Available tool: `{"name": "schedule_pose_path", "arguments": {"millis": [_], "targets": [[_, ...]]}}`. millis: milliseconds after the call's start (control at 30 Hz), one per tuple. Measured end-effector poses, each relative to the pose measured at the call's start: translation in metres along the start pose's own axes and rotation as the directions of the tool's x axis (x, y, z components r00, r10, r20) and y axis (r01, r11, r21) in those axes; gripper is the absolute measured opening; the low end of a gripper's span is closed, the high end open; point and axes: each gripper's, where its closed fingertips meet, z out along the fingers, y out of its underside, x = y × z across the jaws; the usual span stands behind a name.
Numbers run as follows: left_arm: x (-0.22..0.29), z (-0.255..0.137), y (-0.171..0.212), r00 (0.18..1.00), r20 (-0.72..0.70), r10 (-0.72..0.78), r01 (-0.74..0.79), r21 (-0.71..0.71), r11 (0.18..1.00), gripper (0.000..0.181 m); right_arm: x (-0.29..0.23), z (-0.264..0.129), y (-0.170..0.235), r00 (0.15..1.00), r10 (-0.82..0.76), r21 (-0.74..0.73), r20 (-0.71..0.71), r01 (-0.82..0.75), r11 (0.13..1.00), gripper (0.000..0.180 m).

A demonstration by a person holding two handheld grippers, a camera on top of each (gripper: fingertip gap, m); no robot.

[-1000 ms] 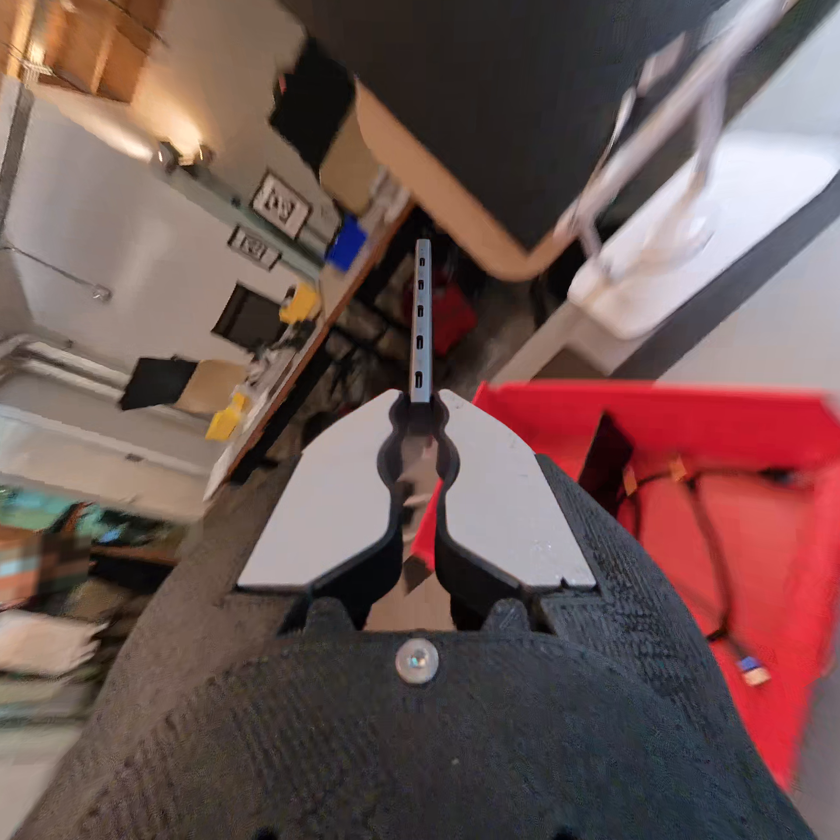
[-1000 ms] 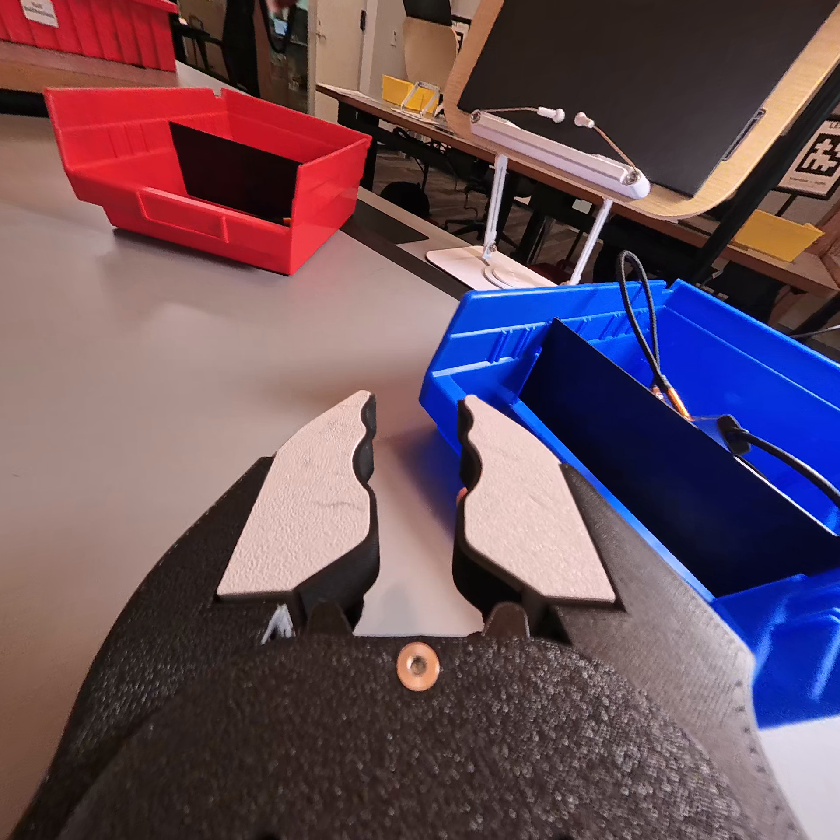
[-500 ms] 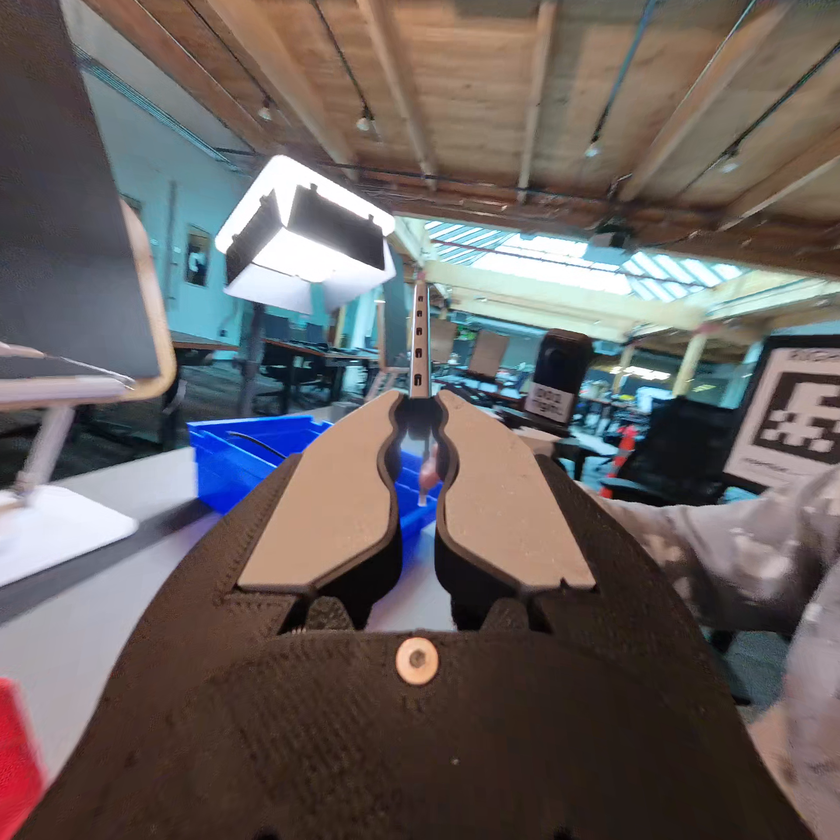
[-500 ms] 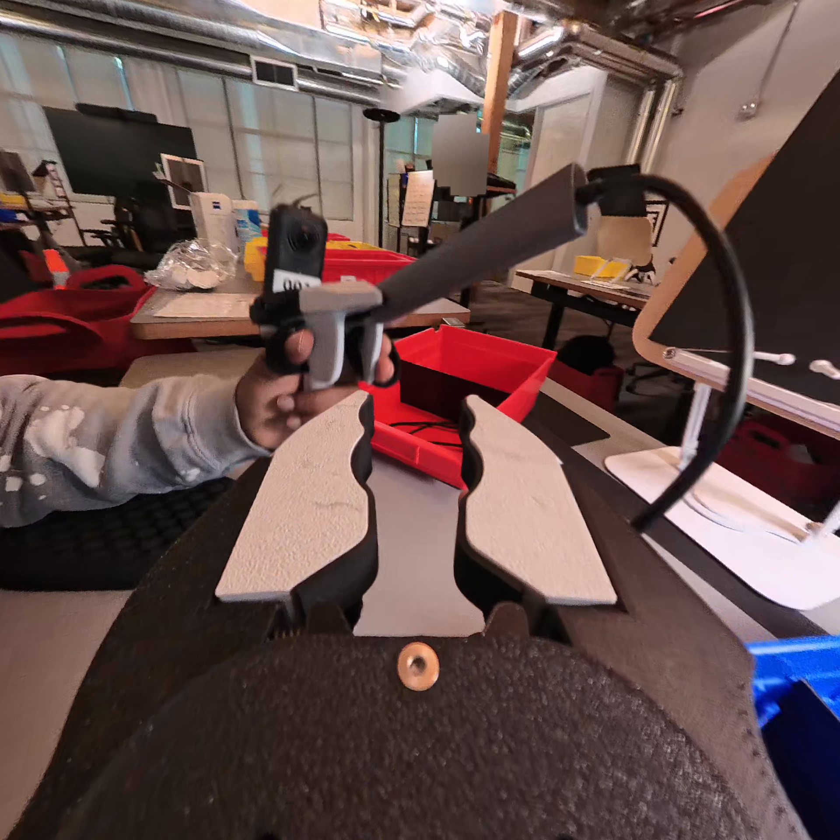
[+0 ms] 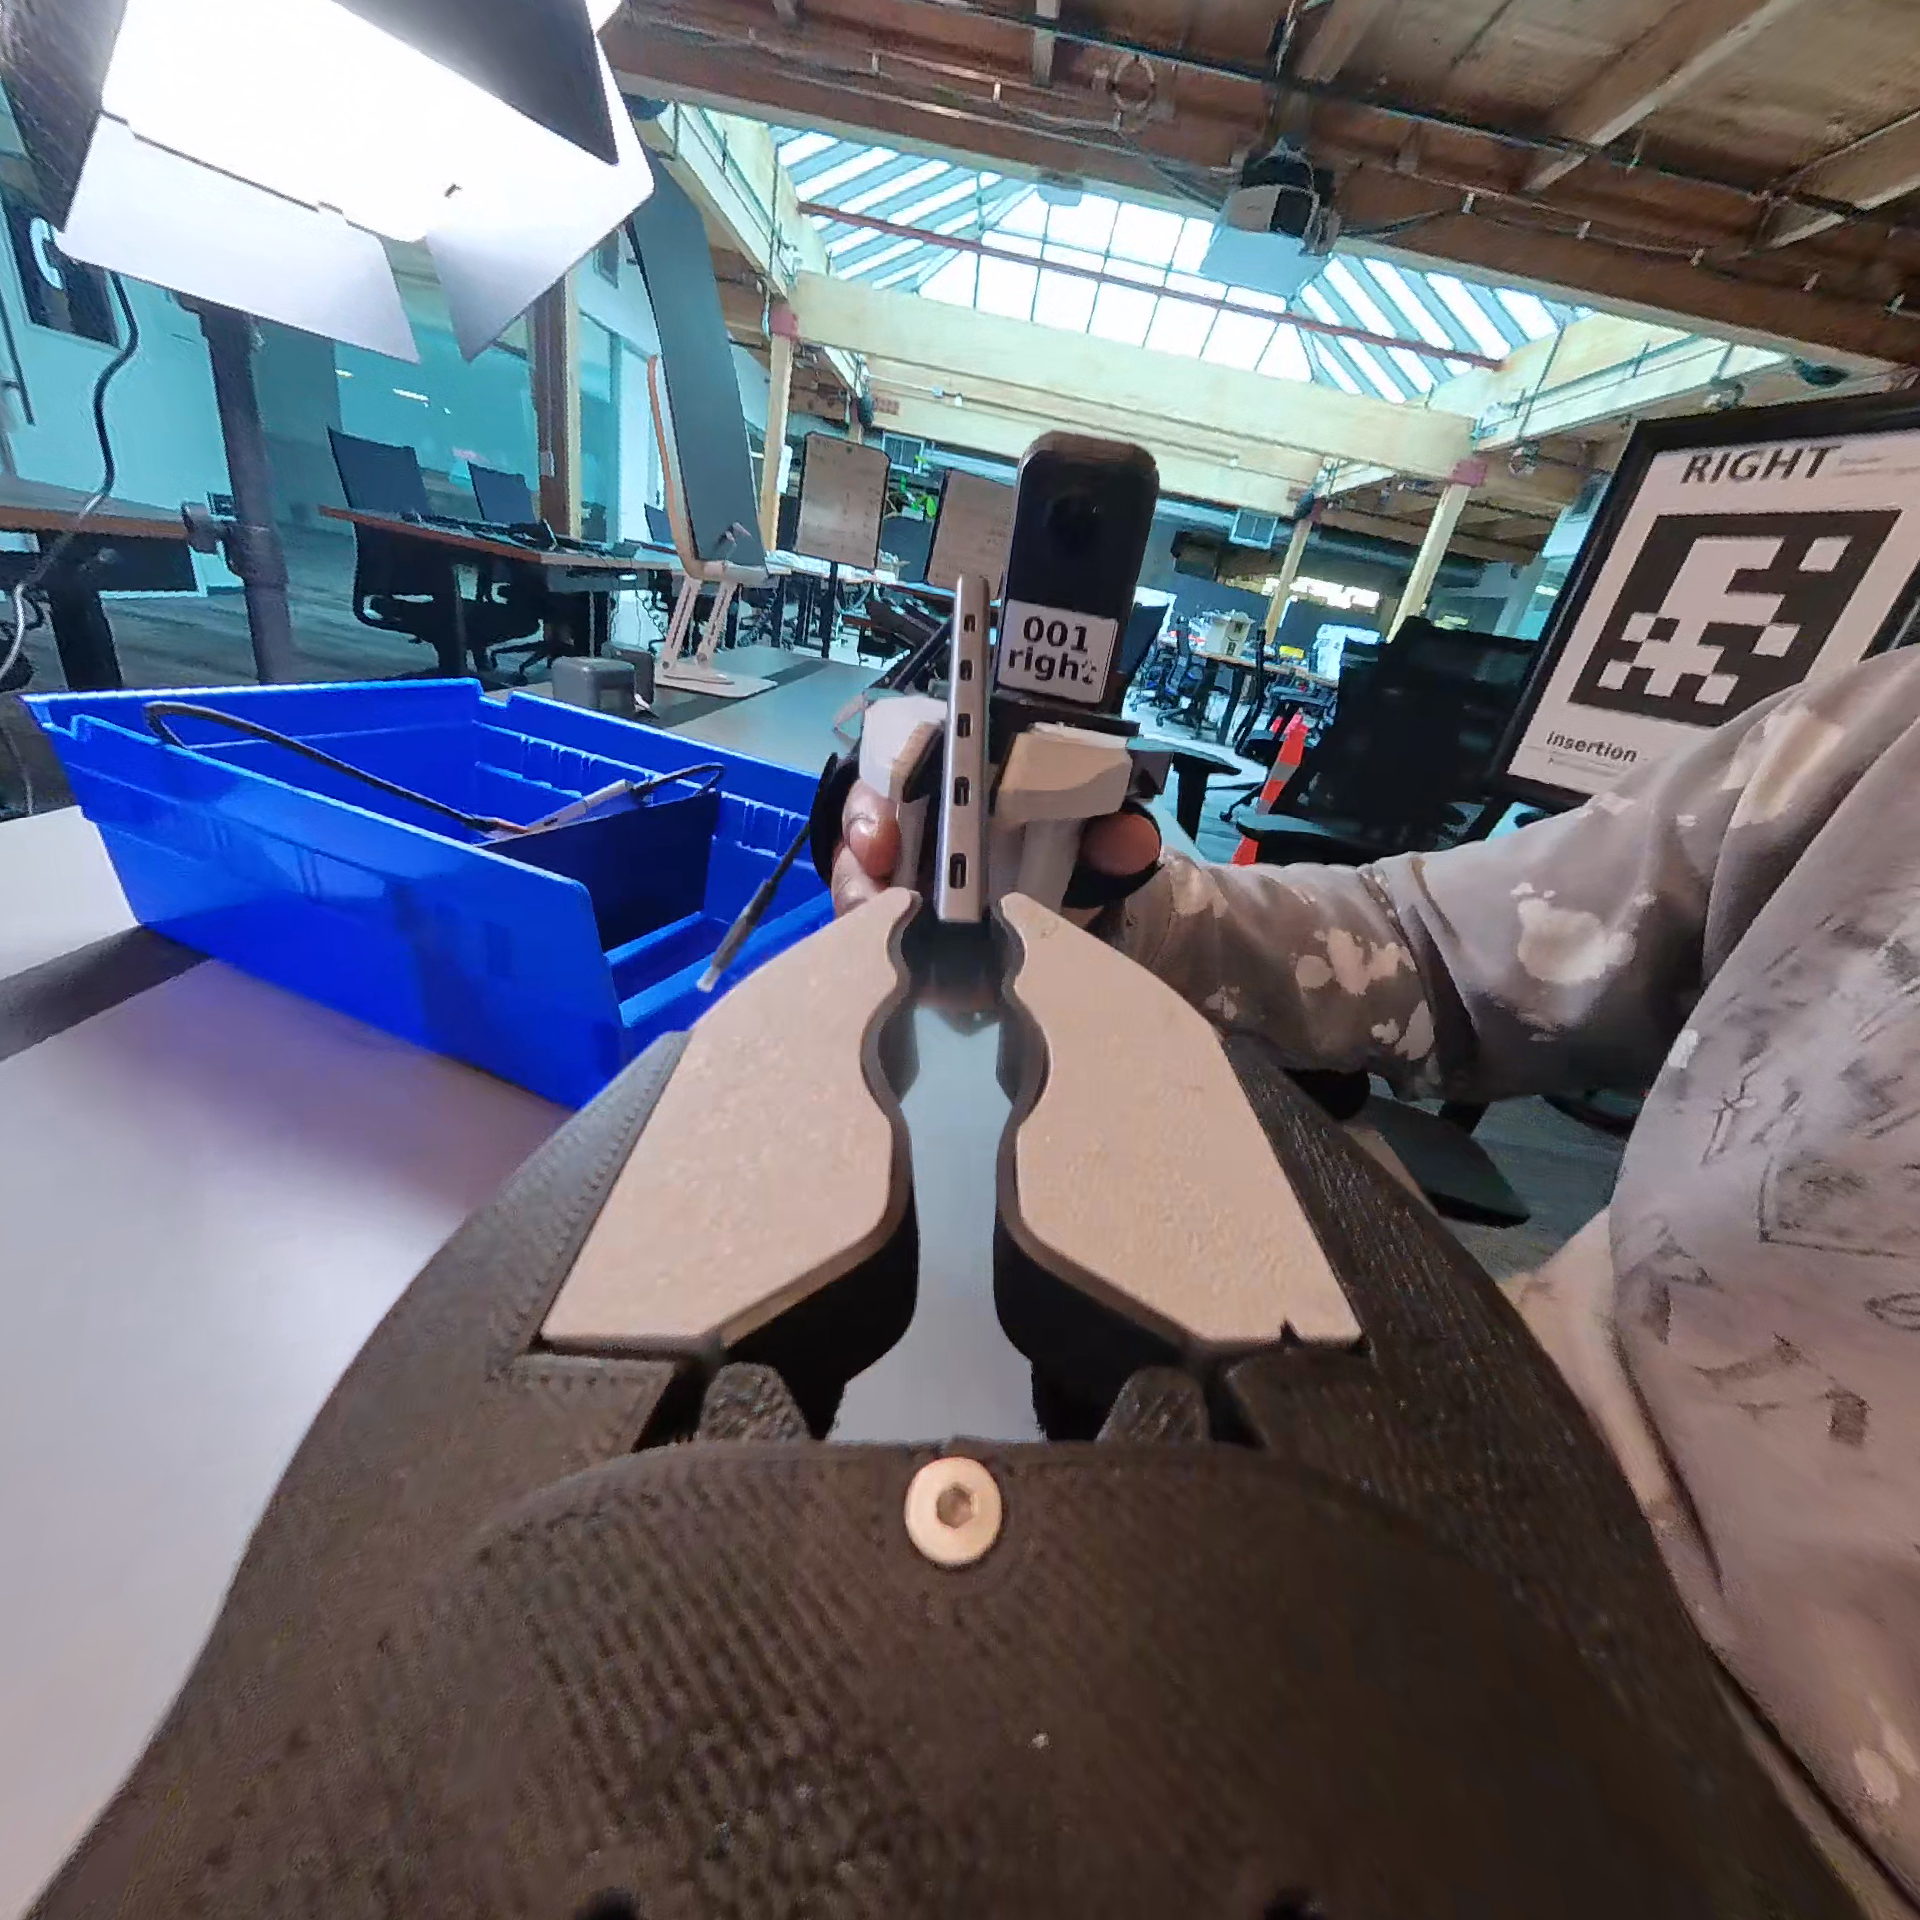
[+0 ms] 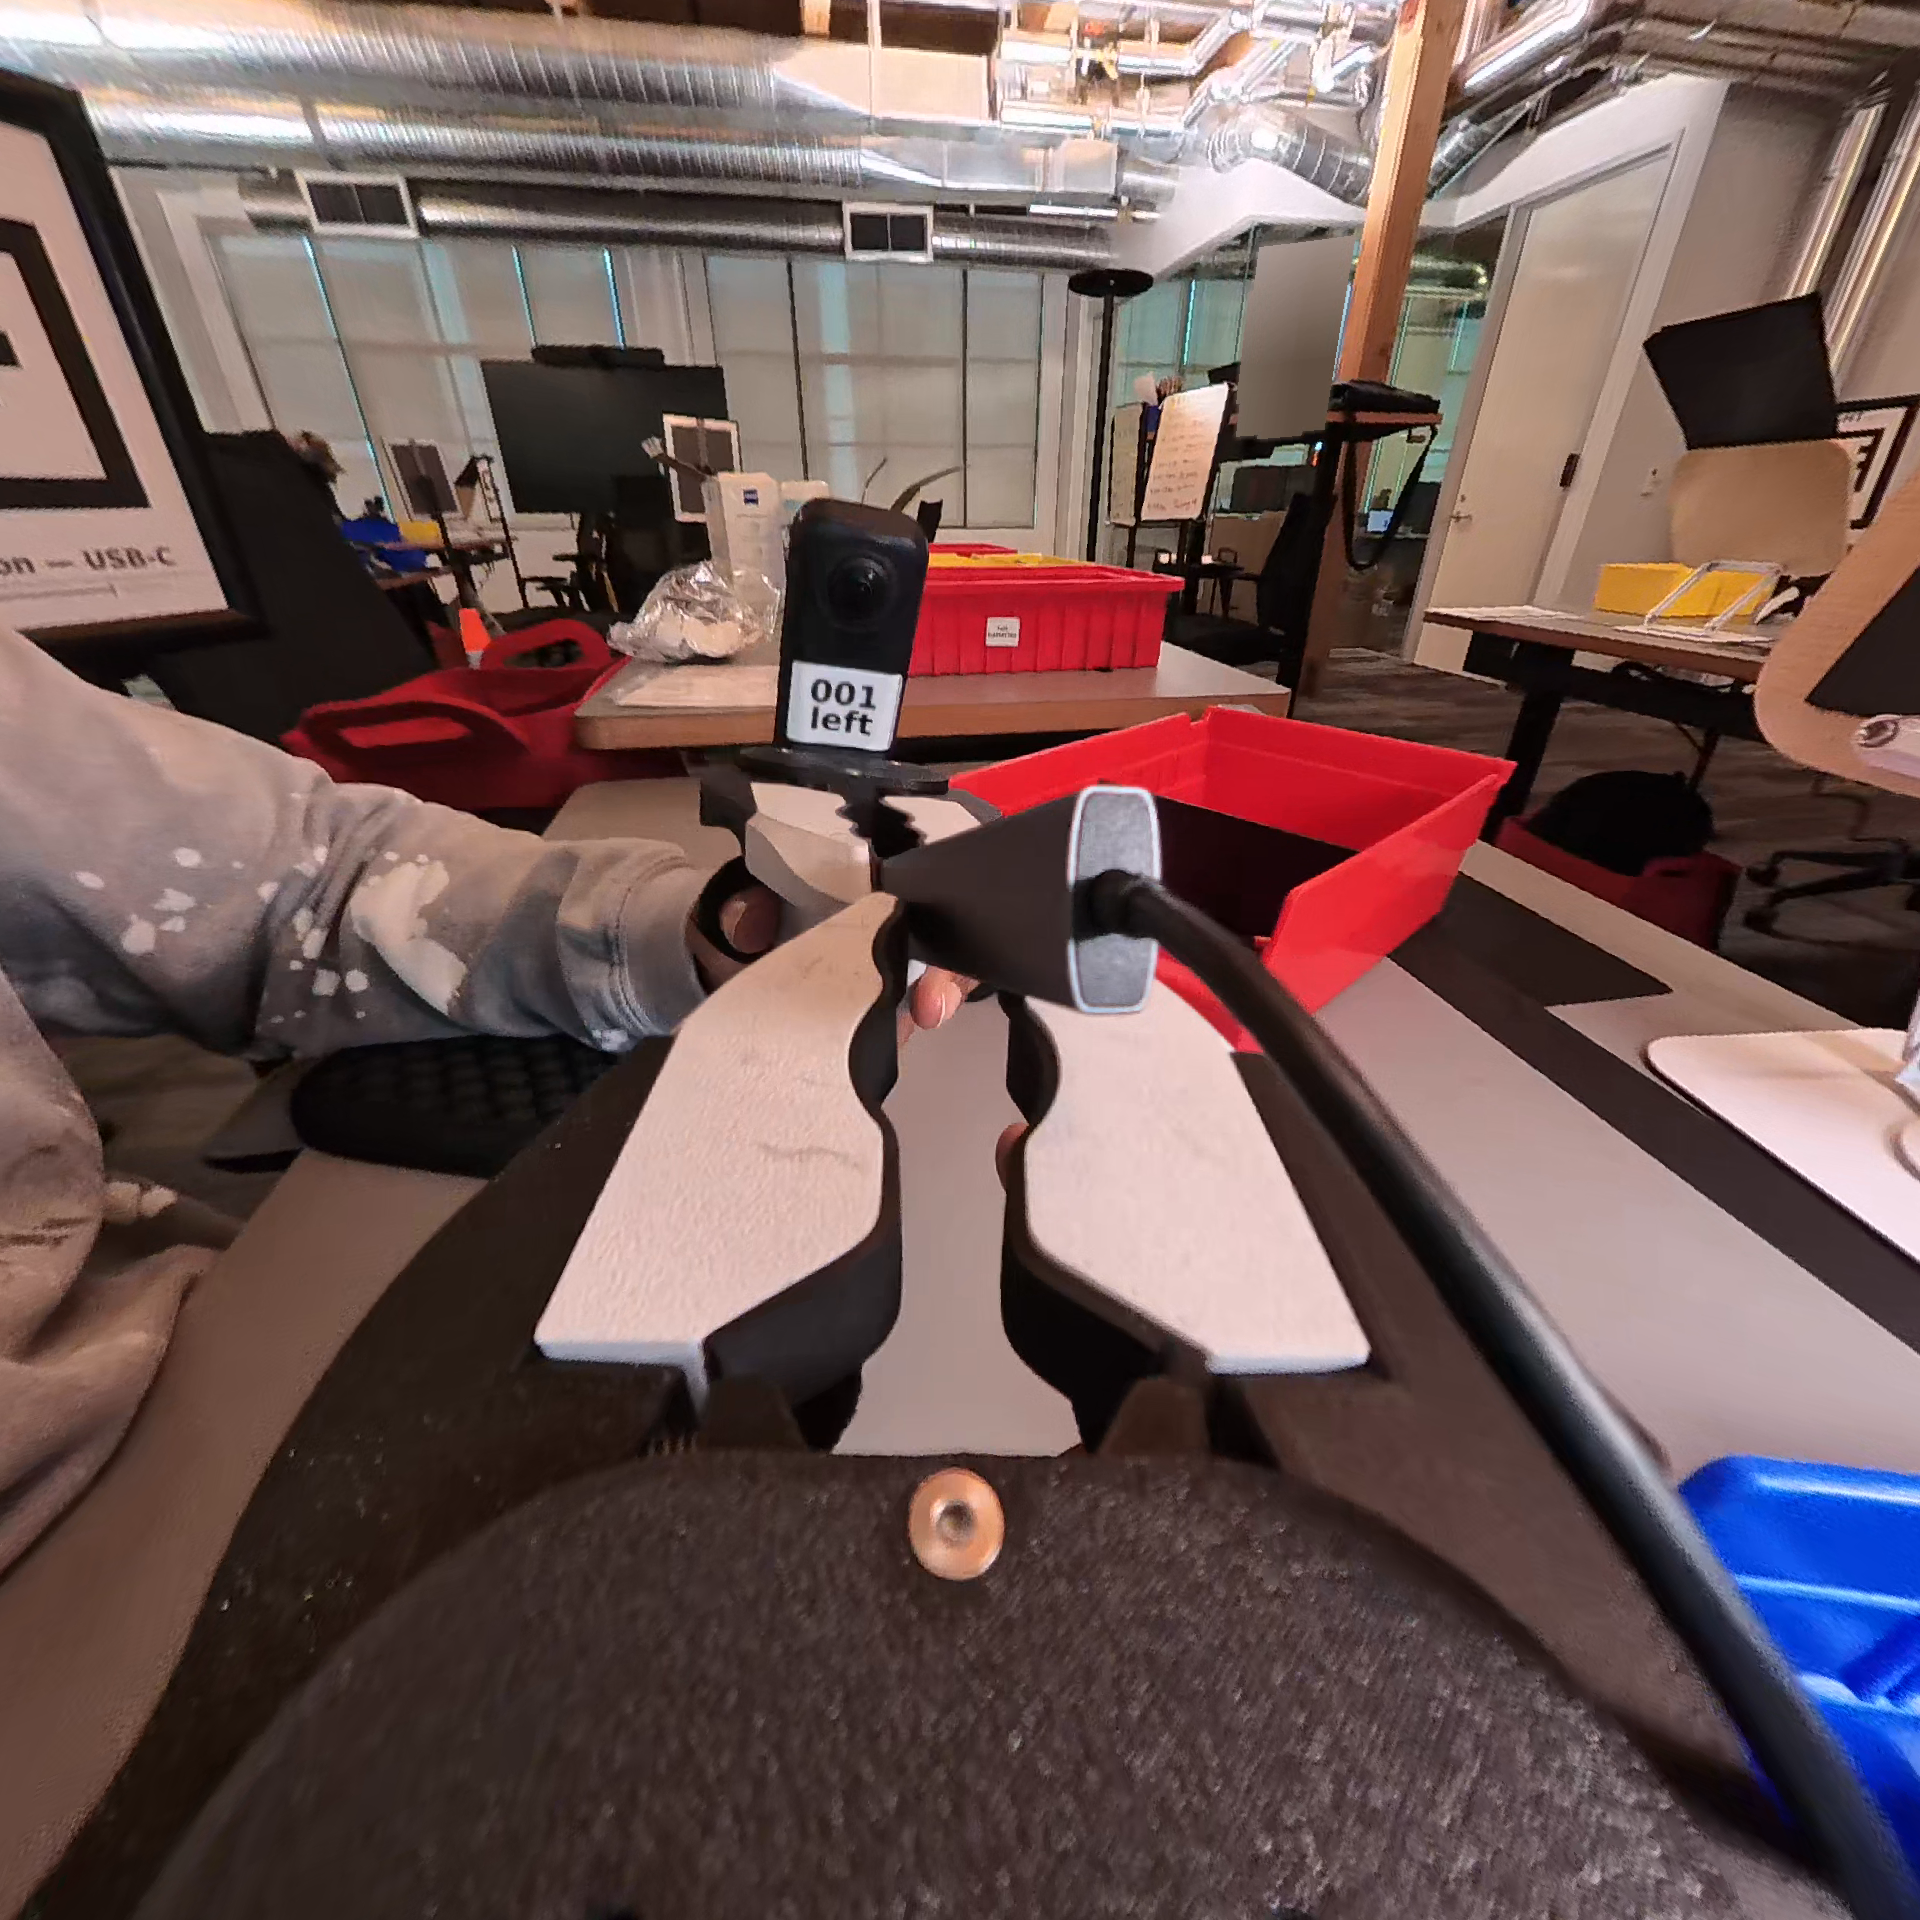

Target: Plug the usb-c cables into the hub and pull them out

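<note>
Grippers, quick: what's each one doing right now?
Left gripper: shut on the USB-C hub.
Right gripper: open, holding nothing.

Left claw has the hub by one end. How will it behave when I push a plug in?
The hub looks like a stiff slim bar, so it should not bend. Clamped in the left claw at one end only, it may pivot. Its thick cable could tug it sideways.

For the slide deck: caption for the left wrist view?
Left gripper clamps the grey hub upright, ports showing, before the blue bin.
</note>
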Motion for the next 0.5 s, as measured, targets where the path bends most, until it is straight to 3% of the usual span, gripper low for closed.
{"name": "schedule_pose_path", "arguments": {"millis": [133,233,333,400,500], "targets": [[-0.006,0.003,0.027,0.998,0.023,0.067,-0.062,-0.149,0.987,0.011,-0.002,0.000,0.011,0.999,-0.035,-0.053,0.001,0.035,0.998,0.014],[-0.012,0.003,0.032,0.994,0.060,0.090,-0.078,-0.181,0.980,0.014,-0.005,-0.001,0.011,0.998,-0.069,-0.073,0.010,0.070,0.995,0.009],[-0.025,-0.010,0.016,0.984,0.127,0.125,-0.102,-0.174,0.979,0.032,0.001,-0.009,0.002,0.996,-0.087,-0.066,-0.013,0.086,0.994,0.009],[-0.048,-0.031,-0.005,0.953,0.250,0.171,-0.128,-0.179,0.975,0.034,0.010,-0.017,-0.003,0.994,-0.094,-0.065,-0.062,0.090,0.994,0.009],[-0.106,-0.087,-0.039,0.802,0.546,0.241,-0.103,-0.271,0.957,0.030,0.022,-0.025,0.002,0.990,-0.092,-0.094,-0.111,0.081,0.992,0.009]]}}
